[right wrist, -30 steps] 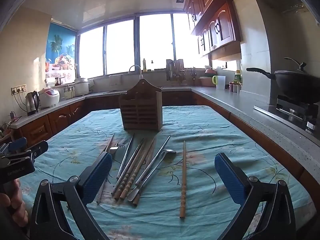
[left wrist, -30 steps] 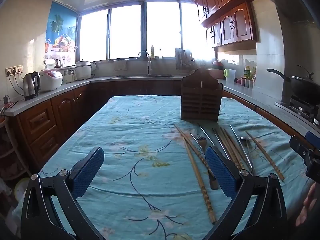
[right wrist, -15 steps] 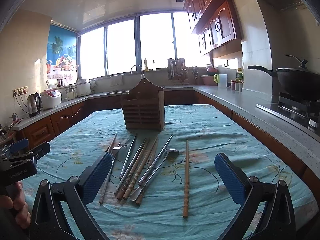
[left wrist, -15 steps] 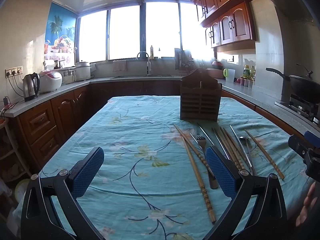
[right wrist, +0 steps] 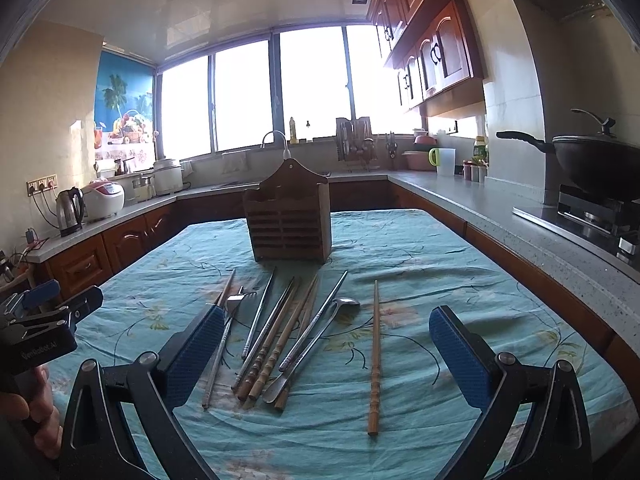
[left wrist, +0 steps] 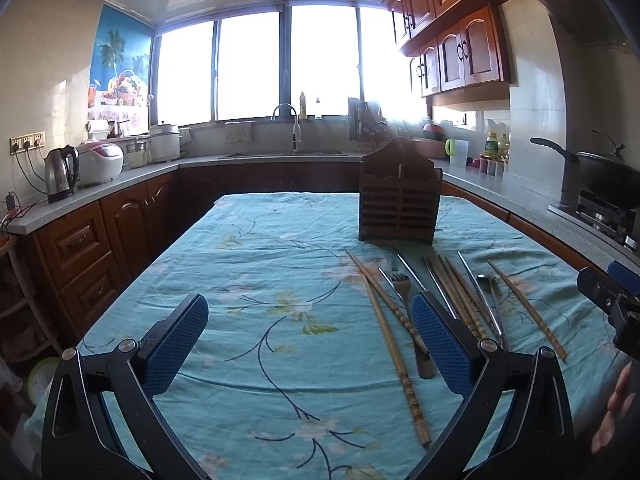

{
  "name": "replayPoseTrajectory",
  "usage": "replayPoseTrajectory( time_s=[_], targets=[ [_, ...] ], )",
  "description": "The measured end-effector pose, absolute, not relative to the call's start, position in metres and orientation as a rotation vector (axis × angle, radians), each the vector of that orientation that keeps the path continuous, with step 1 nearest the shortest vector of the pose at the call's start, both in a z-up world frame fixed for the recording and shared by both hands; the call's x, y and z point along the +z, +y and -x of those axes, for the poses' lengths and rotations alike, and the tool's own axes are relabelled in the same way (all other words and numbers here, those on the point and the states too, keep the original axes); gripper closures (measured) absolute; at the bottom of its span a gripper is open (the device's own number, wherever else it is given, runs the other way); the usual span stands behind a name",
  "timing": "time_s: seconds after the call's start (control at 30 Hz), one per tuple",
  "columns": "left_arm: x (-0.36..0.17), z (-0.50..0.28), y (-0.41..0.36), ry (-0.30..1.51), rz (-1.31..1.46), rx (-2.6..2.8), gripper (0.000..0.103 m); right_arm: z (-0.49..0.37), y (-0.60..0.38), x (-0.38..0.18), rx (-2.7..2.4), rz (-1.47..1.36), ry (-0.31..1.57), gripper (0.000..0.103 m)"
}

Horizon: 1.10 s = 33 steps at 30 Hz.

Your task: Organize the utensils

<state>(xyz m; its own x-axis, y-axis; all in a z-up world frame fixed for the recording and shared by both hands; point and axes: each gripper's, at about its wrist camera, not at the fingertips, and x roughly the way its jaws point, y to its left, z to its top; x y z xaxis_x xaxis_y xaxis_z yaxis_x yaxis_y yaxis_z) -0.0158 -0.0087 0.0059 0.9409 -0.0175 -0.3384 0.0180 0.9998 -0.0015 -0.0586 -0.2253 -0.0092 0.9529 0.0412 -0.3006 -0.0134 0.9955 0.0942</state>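
Observation:
A wooden utensil holder [left wrist: 399,208] [right wrist: 289,220] stands upright on the table. In front of it lie several wooden chopsticks [left wrist: 394,356] [right wrist: 374,356], metal chopsticks [right wrist: 260,314], a fork [left wrist: 402,284] [right wrist: 236,305] and a metal spoon [right wrist: 316,340] [left wrist: 490,296]. My left gripper [left wrist: 308,344] is open and empty, left of the utensils. My right gripper [right wrist: 326,356] is open and empty above the near ends of the utensils; the lone chopstick lies between its fingers.
The table has a teal flowered cloth [left wrist: 260,264] [right wrist: 400,248]. Counters ring the room: kettle [left wrist: 60,174] and rice cooker [left wrist: 100,162] left, sink [left wrist: 286,120] at the back, wok [right wrist: 592,160] on the stove at right.
The right gripper has moved slightly forward and down toward the utensils. The left gripper has barely moved. Both stay open.

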Motion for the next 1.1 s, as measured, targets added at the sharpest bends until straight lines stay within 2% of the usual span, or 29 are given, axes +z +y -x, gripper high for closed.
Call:
replayPoseTrajectory(
  time_s=[1.1],
  targets=[
    [0.0063, 0.0097, -0.0081, 0.373, 0.006, -0.035, 0.000, 0.0578, -0.2262, -0.0073, 0.044, -0.099, 0.316, 0.000]
  ],
)
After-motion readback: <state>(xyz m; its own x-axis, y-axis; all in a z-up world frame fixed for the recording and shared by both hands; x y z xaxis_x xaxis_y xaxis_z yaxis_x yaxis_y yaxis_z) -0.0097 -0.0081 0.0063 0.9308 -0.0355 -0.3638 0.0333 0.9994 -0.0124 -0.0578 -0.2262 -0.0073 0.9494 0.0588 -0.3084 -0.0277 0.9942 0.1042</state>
